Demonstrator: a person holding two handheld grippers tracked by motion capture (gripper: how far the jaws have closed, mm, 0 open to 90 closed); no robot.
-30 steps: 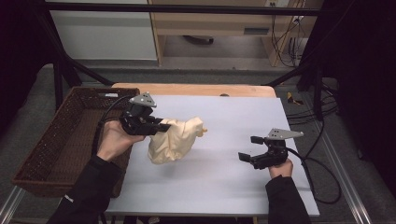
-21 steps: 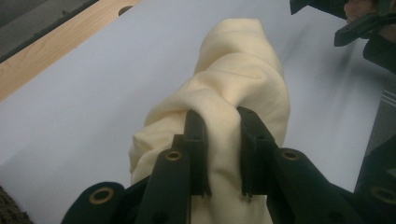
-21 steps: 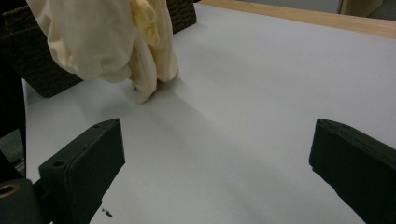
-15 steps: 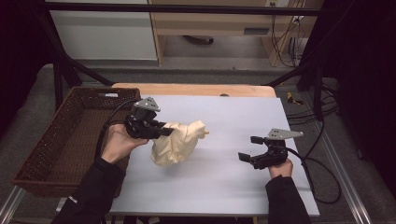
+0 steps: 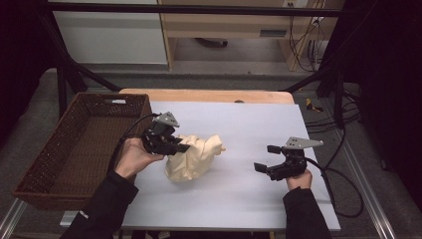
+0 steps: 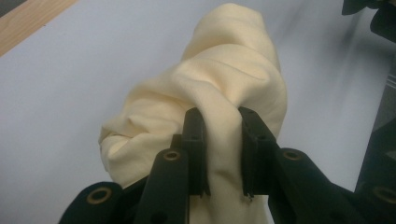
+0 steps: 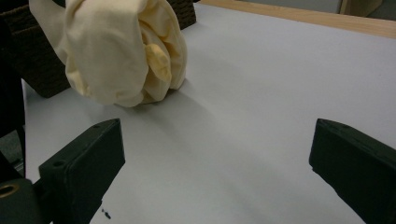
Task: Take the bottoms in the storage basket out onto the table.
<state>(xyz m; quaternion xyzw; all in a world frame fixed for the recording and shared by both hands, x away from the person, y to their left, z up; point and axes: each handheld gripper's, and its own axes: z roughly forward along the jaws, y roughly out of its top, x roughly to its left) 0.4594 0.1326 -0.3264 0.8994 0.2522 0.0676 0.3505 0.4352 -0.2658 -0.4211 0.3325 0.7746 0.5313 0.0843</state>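
Gripping a fold of the cream cloth (image 5: 193, 157), the left gripper (image 5: 175, 145) has its jaws pinched tight on the fabric; the left gripper view shows the cloth (image 6: 219, 102) bunched between both black jaws, with the rest hanging crumpled down toward the table. Cloth sits left of centre on the white table top (image 5: 249, 124), its lower bulk resting on the surface, top part lifted at the pinch point.

Right gripper (image 5: 268, 159) sits on the right side of the table, well apart from the cloth, jaws spread wide with nothing between them. Right gripper view confirms: both jaws far apart at the frame edges, bare white surface between, cloth (image 7: 121, 51) further off at upper left.

Surroundings:
- Wicker basket (image 5: 64, 149), dark brown, rectangular, just beside the table's left edge. Near the left hand (image 5: 130, 157), not touching the cloth as far as the high view shows. A corner of the basket (image 7: 37, 60) sits behind the cloth in the right gripper view.
- Wooden strip (image 5: 209, 95) along the far table edge.
- Black cable (image 5: 343, 184) loops from the right gripper off the right table edge.
- Black frame bars (image 5: 74, 74) cross behind the basket.

Path between the two grippers: bare table surface.
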